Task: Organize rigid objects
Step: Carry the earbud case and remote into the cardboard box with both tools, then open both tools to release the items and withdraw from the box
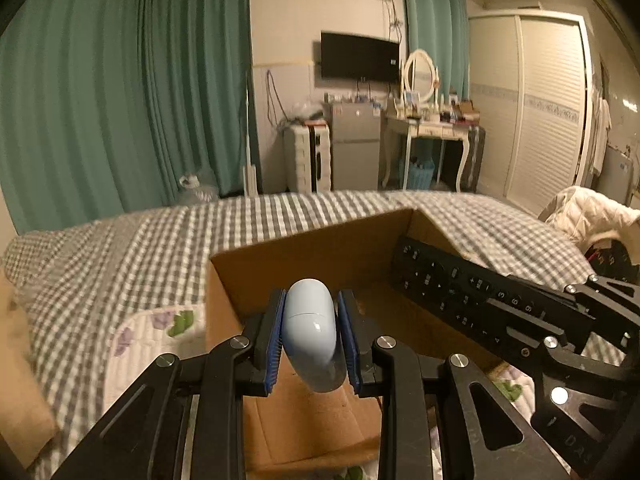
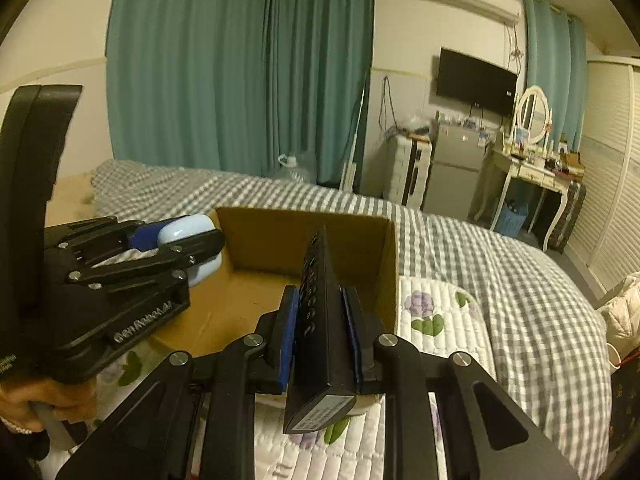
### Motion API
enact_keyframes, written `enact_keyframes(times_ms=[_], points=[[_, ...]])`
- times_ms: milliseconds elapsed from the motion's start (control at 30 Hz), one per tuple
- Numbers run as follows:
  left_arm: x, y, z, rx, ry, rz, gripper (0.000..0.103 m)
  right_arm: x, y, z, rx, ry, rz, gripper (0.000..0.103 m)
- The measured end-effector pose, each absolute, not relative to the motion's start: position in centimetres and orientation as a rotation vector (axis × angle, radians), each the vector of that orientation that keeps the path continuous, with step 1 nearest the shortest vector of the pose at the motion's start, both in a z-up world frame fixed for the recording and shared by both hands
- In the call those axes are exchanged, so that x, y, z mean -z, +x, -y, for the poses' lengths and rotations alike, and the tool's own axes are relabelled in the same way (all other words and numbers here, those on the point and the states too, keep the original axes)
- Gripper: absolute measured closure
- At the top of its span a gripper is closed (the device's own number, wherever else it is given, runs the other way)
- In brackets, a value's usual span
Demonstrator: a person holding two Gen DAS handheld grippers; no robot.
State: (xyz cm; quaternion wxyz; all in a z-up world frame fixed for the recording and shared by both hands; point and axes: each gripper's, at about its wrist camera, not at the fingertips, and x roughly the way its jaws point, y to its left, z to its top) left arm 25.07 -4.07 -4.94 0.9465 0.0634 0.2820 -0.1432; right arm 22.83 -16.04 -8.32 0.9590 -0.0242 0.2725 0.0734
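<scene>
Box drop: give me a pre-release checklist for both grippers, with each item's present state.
1. Left gripper clamped on the blue case: ok, pads press both its sides.
2. Right gripper clamped on the remote: ok, held on edge between the pads.
3. Box open, flaps clear: ok.
4. Case over the box opening: ok in the left view; in the right view it sits at the box's left corner.
5. Remote over the opening: ok, its far end reaches above the box floor.
6. Box floor free of other things: cannot tell, the grippers hide part of it.
</scene>
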Motion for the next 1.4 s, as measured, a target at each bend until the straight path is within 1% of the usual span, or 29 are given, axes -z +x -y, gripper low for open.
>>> enact_keyframes(times_ms=[200, 267, 467, 600, 700, 733, 800, 833, 867, 900, 933, 967, 1000, 1033, 1100, 1133, 1233, 1267, 1300, 1367, 1400], points=[[8.3, 28.6, 3.5, 0.276, 0.097, -0.717, 0.076, 10.1, 25.3, 15.2, -0.156, -0.115, -0.623, 0.082], [9.1, 29.2, 3.1, 0.268, 0.083, -0.747, 0.079, 10.9, 25.8, 14.9, -0.158, -0.128, -0.654, 0.082], [9.7, 29.2, 2.7, 0.264, 0.085, -0.732, 0.079, 12.8, 26.9, 15.2, -0.122, -0.1, -0.695, 0.082], [9.7, 28.8, 2.6, 0.27, 0.082, -0.731, 0.079, 12.5, 26.5, 14.8, -0.087, -0.122, -0.671, 0.081], [8.8, 28.8, 2.3, 0.281, 0.045, -0.738, 0.077, 11.8, 25.7, 14.7, -0.085, -0.119, -0.656, 0.078], [8.5, 28.6, 2.1, 0.282, 0.04, -0.732, 0.077, 11.4, 25.4, 14.8, -0.082, -0.117, -0.649, 0.076], [7.4, 28.0, 1.7, 0.281, 0.037, -0.706, 0.075, 10.6, 24.6, 15.0, -0.07, -0.114, -0.625, 0.068], [6.9, 27.7, 1.6, 0.281, 0.036, -0.694, 0.074, 10.1, 24.5, 15.2, -0.066, -0.111, -0.616, 0.062], [6.3, 27.3, 1.3, 0.282, 0.033, -0.678, 0.069, 9.7, 24.1, 15.3, -0.063, -0.107, -0.605, 0.061], [5.5, 26.8, 1.2, 0.283, 0.03, -0.66, 0.058, 9.0, 23.9, 15.8, -0.06, -0.101, -0.594, 0.061], [4.8, 26.4, 1.2, 0.282, 0.029, -0.643, 0.049, 8.5, 23.5, 15.8, -0.058, -0.098, -0.583, 0.061], [3.9, 25.6, 1.0, 0.271, 0.031, -0.613, 0.035, 8.0, 23.1, 15.9, -0.055, -0.097, -0.57, 0.059], [3.1, 25.0, 0.9, 0.259, 0.034, -0.584, 0.027, 7.2, 22.5, 16.0, -0.048, -0.094, -0.549, 0.057], [2.1, 24.2, 0.7, 0.247, 0.04, -0.551, 0.024, 6.7, 22.0, 16.0, -0.042, -0.09, -0.535, 0.052], [0.8, 23.0, 0.3, 0.232, 0.045, -0.515, 0.014, 5.5, 20.8, 16.1, -0.037, -0.079, -0.504, 0.043], [0.2, 22.6, 0.2, 0.224, 0.042, -0.504, 0.013, 5.1, 20.2, 16.2, -0.035, -0.076, -0.497, 0.039], [-1.7, 20.8, -0.6, 0.219, 0.019, -0.467, 0.006, 3.5, 18.5, 16.4, -0.021, -0.072, -0.468, 0.035], [-2.4, 20.1, -0.8, 0.212, 0.013, -0.449, 0.001, 3.1, 18.0, 16.4, -0.018, -0.072, -0.459, 0.031], [-2.9, 19.5, -0.9, 0.204, 0.011, -0.435, 0.0, 2.4, 17.2, 16.5, -0.013, -0.072, -0.445, 0.028], [-4.2, 18.3, -1.3, 0.193, 0.008, -0.405, 0.0, 1.6, 16.2, 16.4, -0.005, -0.068, -0.422, 0.013], [-4.7, 17.8, -1.4, 0.19, 0.005, -0.399, 0.0, 1.0, 15.3, 16.4, 0.001, -0.067, -0.403, 0.011]])
